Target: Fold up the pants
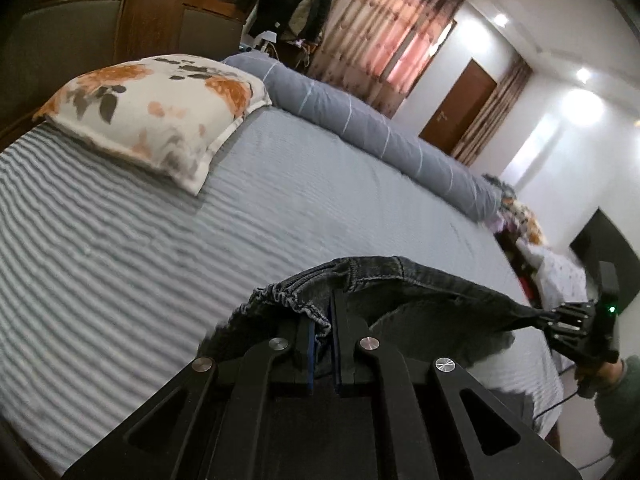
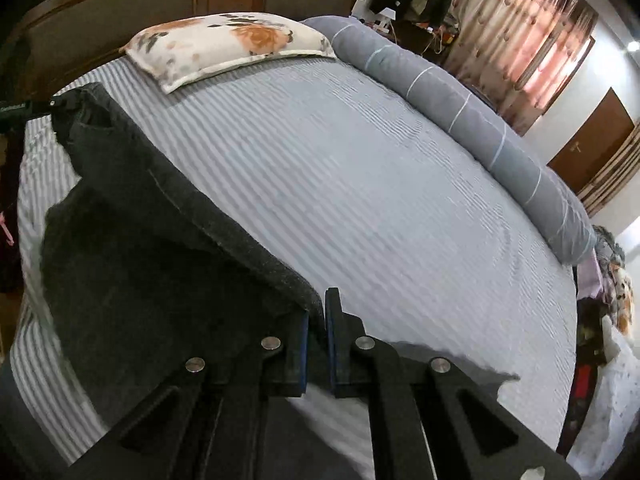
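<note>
Left wrist view: the bed (image 1: 160, 220) has a stripy grey sheet.
Flower pillow (image 1: 156, 108): lies at the top of the bed, by the wooden headboard (image 1: 80, 28).
Long grey pillow (image 1: 360, 120): runs along the far side of the bed.
Left gripper (image 1: 323, 316): its jaws are pinched tight on the stretchy waistband of the dark pants (image 1: 400, 284).
Pants: held up over the bed, pulled out between both grippers.
Right gripper (image 1: 560, 316): out at the right, squeezed onto the other end of the pants; a hand (image 1: 604, 372) holds it.
</note>
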A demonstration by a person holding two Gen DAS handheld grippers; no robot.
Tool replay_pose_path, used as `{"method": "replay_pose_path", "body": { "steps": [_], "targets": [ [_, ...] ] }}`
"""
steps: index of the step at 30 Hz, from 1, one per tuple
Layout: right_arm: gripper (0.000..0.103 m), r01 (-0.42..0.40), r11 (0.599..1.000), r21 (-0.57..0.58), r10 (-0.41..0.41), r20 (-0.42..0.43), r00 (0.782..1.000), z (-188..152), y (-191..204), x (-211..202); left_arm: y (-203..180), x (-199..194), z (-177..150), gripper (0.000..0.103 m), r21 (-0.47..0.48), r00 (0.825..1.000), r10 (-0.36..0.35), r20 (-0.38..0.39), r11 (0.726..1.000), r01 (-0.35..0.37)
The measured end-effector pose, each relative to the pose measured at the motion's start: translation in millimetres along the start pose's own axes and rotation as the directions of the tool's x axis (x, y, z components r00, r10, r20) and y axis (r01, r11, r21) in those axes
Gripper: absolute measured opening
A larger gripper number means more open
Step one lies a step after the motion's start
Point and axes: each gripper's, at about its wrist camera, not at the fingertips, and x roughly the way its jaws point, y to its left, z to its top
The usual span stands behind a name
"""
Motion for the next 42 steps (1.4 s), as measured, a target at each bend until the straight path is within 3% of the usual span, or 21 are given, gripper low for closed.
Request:
{"method": "replay_pose_path", "body": {
  "steps": [7,11,13,16,19,23,24,25,29,34,37,40,42],
  "targets": [
    [0.005,-0.037,0.999,0.001,0.037,-0.072,0.997,-83,49,-7,4,-27,-67,0.012,-0.009,0.990,0.049,-0.129,0.999,-0.050],
    [0.006,-0.055,0.998,0.010,0.056,-0.137,0.989,-120,72,12,8,-30,-104,0.019,-0.017,0.968,0.118,-0.222,0.992,-0.125],
    [0.007,-0.072,0.997,0.033,0.077,-0.169,0.983,-133,78,22,11,-27,-122,0.023,-0.025,0.947,0.157,-0.280,0.985,-0.170],
    [0.010,-0.065,0.997,0.050,0.073,-0.192,0.979,-144,85,34,17,-24,-140,0.025,-0.053,0.924,0.183,-0.337,0.976,-0.212],
    [0.014,-0.058,0.993,0.107,0.077,-0.187,0.979,-146,85,34,21,-26,-149,0.026,-0.102,0.915,0.183,-0.361,0.967,-0.234],
    [0.040,-0.083,0.980,0.180,0.110,-0.141,0.984,-150,82,13,28,-34,-159,0.035,-0.262,0.924,0.082,-0.374,0.946,-0.189],
    [0.044,-0.079,0.979,0.185,0.105,-0.132,0.986,-151,82,8,29,-34,-164,0.044,-0.301,0.924,0.060,-0.379,0.935,-0.184],
    [0.045,-0.079,0.978,0.192,0.104,-0.128,0.986,-154,83,3,30,-34,-167,0.053,-0.326,0.919,0.061,-0.390,0.924,-0.199],
    [0.045,-0.133,0.943,0.303,0.171,-0.100,0.980,-165,75,-12,31,-32,-177,0.055,-0.414,0.915,0.017,-0.403,0.888,-0.199],
    [0.045,-0.217,0.864,0.454,0.265,-0.045,0.963,-184,65,-23,32,-37,-170,0.055,-0.531,0.937,-0.042,-0.346,0.832,-0.159],
    [0.045,-0.253,0.816,0.520,0.314,-0.030,0.949,-190,61,-20,34,-35,-174,0.055,-0.623,0.947,-0.072,-0.314,0.768,-0.148],
    [0.045,-0.290,0.770,0.569,0.359,-0.009,0.933,-194,62,-19,35,-32,-176,0.055,-0.629,0.948,-0.057,-0.313,0.760,-0.162],
    [0.045,-0.296,0.758,0.582,0.363,0.002,0.932,-196,62,-21,35,-33,-179,0.055,-0.666,0.954,-0.079,-0.290,0.732,-0.142]
  ]
}}
